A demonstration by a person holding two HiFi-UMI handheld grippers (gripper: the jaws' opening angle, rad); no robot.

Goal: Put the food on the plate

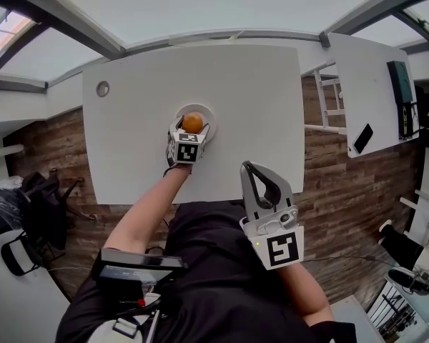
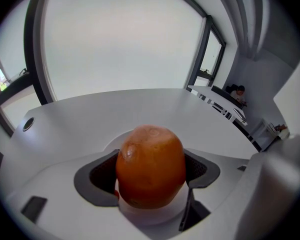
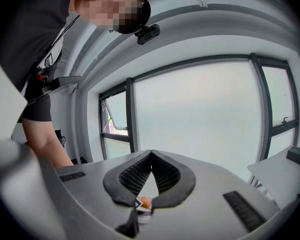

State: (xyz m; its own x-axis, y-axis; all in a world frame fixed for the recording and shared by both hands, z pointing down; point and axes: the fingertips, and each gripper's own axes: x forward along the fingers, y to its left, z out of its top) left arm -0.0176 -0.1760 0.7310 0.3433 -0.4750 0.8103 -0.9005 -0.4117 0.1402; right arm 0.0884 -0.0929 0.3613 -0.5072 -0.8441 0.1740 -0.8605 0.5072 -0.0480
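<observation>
The left gripper (image 1: pixel 189 131) reaches over the middle of the white counter (image 1: pixel 264 106), its jaws clamped on either side of the orange (image 2: pixel 150 166), which sits on the small white plate (image 1: pixel 209 113). The right gripper (image 1: pixel 249 167) hovers off the counter's near edge, jaws pressed together on nothing.

Left arm outstretched, left claw (image 1: pixel 191 130) clamped on orange (image 2: pixel 150 166), right claw (image 1: pixel 249 170) near torso, jaws together

Open tabletop (image 1: pixel 257 120) on every side of plate (image 1: pixel 209 116)
</observation>
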